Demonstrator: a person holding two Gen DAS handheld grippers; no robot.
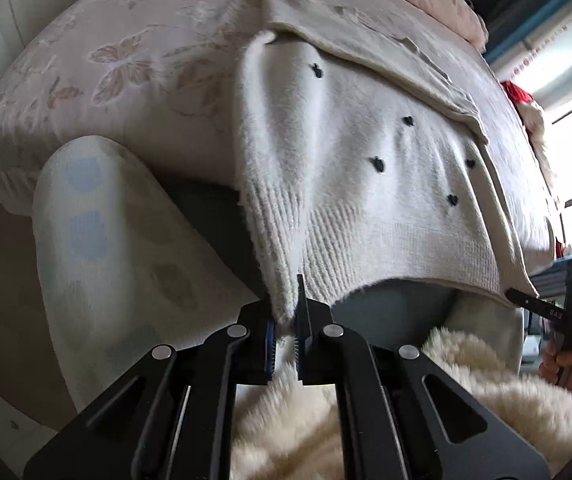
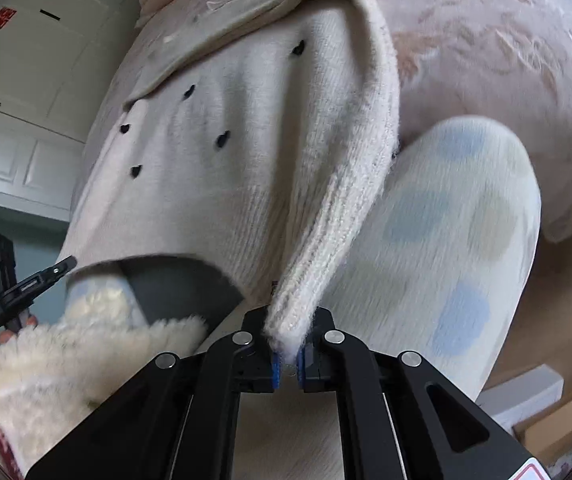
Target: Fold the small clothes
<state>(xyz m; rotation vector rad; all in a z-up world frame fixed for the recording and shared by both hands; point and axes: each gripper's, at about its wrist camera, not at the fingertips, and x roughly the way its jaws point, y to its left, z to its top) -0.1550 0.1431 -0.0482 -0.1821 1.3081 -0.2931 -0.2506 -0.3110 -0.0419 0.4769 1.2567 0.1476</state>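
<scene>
Grippers, two, left [image 1: 286,322] and right [image 2: 286,340], each pinch one white sweater's [image 1: 365,184] hem corner.

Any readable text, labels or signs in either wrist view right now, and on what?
"DAS": on the right gripper, only partly legible.
White print on the left gripper: too blurred to read.
Red squares on the cabinet doors: pattern unreadable.
Red-bordered sticker: cut off, unreadable.
Sweater: none.

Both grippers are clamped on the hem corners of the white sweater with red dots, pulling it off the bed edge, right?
Not quite: the dots are black, not red, as both wrist views show. The left gripper and right gripper are each shut on a hem corner of the white sweater at the bed edge.
</scene>
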